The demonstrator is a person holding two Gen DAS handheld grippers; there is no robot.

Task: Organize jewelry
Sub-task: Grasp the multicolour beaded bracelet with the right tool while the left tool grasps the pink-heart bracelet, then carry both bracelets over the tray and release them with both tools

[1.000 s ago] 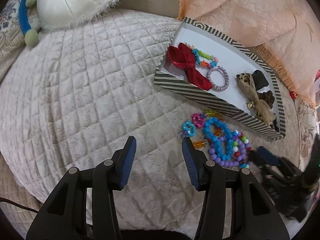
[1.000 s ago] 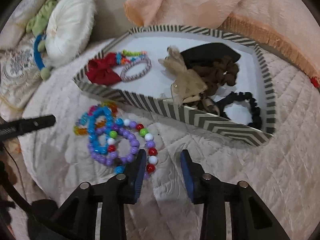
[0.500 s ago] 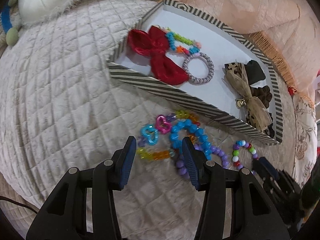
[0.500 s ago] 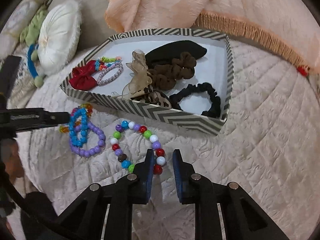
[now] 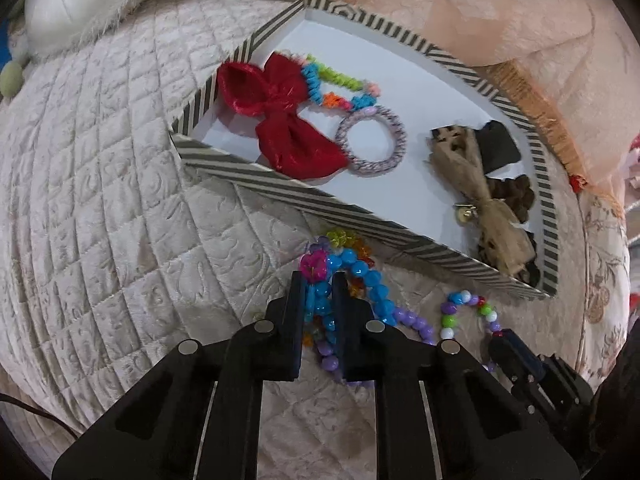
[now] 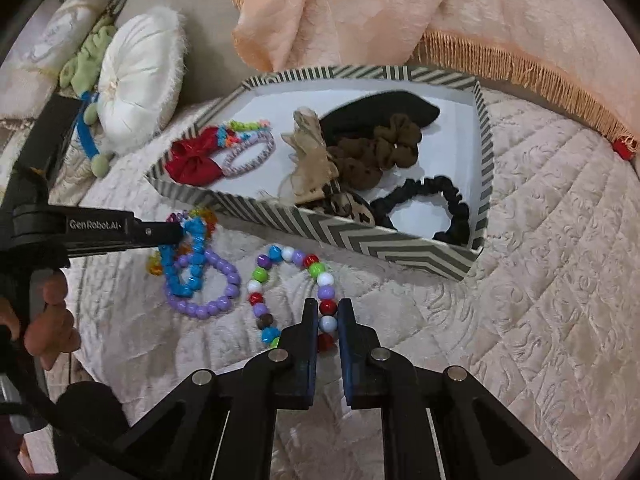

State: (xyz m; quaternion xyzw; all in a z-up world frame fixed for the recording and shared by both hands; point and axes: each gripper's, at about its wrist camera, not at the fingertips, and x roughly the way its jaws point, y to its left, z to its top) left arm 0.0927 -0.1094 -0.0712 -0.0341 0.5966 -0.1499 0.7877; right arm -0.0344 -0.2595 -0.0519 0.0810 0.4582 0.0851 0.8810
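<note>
Pinching the blue bead bracelet point(image 5: 352, 276) between nearly closed fingers, the left gripper point(image 5: 318, 280) sits on the quilted bed point(image 5: 120, 220) just in front of the striped box point(image 5: 360, 216). The right gripper point(image 6: 328, 308) is clenched on the multicolor bead bracelet point(image 6: 260, 276), a white bead caught between its fingers. A purple bead bracelet point(image 6: 216, 304) lies tangled with the blue one. Inside the box rest a red bow point(image 5: 280, 120), scrunchies point(image 6: 380, 152) and a black hair tie point(image 6: 432, 208).

Black tool point(image 6: 328, 320) with silver screws, white GenRobot.AI lettering, bare fingers point(image 6: 50, 330)
</note>
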